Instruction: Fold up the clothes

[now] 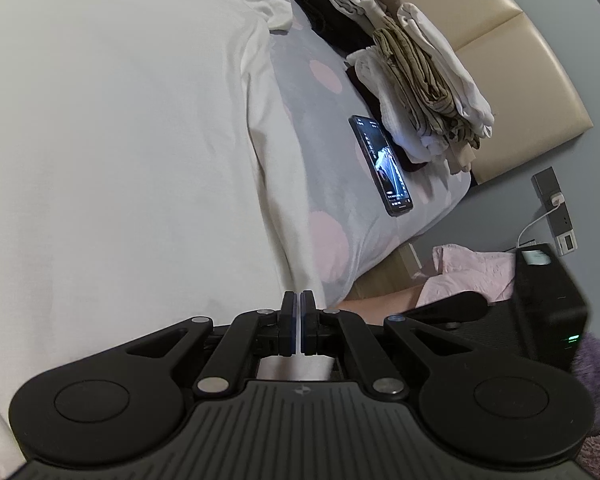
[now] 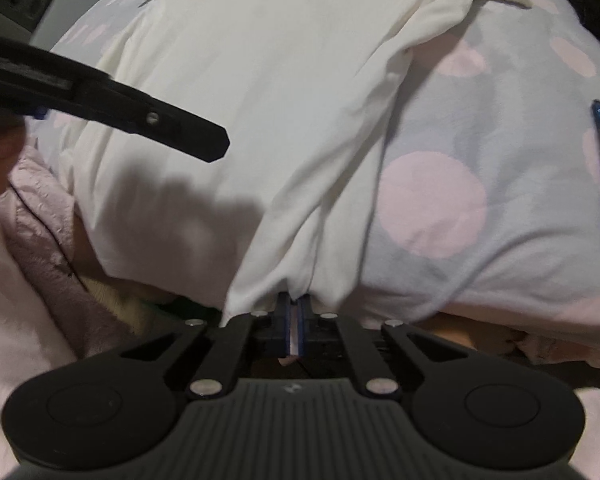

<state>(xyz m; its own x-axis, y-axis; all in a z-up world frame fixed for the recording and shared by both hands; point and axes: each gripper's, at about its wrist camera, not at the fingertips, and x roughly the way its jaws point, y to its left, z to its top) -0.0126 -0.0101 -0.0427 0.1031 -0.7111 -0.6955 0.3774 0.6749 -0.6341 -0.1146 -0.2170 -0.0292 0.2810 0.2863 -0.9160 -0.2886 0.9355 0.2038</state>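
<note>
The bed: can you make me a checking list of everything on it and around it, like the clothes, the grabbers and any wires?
Surface: bed cover, grey with pink dots, rumpled.
Job's things: white shirt spread flat over the bed; folded clothes stacked by the headboard.
Clutter: phone, screen lit, lying beside the stack.
Grippers: left gripper shut, with white cloth at its fingers; right gripper shut on the shirt's near edge.
Cables: white cable running from a wall plug.
Surroundings: grey wall; black box with a green light; pink cloth beside the bed.
</note>
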